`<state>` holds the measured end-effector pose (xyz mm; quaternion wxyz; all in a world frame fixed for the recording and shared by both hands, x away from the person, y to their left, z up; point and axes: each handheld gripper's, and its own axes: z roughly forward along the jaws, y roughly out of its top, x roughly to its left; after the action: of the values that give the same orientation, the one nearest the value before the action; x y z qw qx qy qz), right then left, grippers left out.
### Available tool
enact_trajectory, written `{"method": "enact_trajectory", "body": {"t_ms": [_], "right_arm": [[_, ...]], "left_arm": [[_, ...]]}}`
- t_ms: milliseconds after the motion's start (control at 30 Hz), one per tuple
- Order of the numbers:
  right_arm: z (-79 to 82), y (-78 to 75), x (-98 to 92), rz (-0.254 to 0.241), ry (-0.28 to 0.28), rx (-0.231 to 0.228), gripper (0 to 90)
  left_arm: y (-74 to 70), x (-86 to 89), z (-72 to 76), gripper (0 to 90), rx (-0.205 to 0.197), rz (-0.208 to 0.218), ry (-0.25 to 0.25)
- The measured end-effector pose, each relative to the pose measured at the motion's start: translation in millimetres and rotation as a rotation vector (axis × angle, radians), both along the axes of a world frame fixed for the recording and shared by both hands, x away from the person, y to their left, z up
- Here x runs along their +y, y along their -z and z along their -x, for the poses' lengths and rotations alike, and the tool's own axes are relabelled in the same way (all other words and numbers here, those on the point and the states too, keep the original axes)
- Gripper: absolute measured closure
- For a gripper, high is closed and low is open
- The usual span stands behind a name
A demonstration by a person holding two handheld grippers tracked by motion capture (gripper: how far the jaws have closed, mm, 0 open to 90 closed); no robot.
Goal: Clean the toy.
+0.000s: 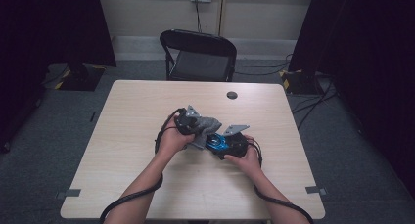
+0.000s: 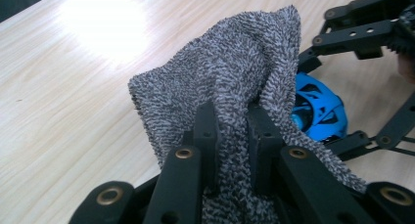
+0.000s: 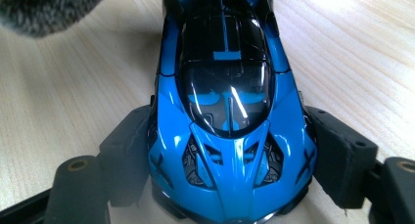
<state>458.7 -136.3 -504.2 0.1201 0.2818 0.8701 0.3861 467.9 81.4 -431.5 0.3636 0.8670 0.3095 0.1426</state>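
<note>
Holding a blue toy car [image 3: 230,121] across its flanks, the right gripper [image 3: 230,160] has its jaws set wide, one pad pressed to each side of the body; the car rests on the wooden table [image 1: 147,170] just ahead of the person's right hand [image 1: 247,160]. The left gripper [image 2: 234,136] is clenched on a fold of grey terry cloth [image 2: 230,72], which hangs bunched above the tabletop. From the left gripper view, the car [image 2: 318,109] lies just beyond and to one side of the cloth, near but not seen to touch. The car's long axis runs straight along the right gripper's jaws, away from its camera. Judgement: the cloth-bearing left gripper is the working tool; any wiping stroke must travel sideways toward the car, then along that axis.
</note>
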Motion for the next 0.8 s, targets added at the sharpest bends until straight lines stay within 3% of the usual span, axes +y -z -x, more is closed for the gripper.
{"method": "enact_trajectory", "body": {"t_ms": [433,800], "right_arm": [[0.0,0.0,0.0,0.000,0.000,0.000,25.5],[0.0,0.0,0.0,0.000,0.000,0.000,25.5]], "left_arm": [[10.1,-20.0,8.1,77.7,0.011,-0.009,0.053],[16.3,-33.8,9.8,77.4,0.022,-0.052,0.111]]}}
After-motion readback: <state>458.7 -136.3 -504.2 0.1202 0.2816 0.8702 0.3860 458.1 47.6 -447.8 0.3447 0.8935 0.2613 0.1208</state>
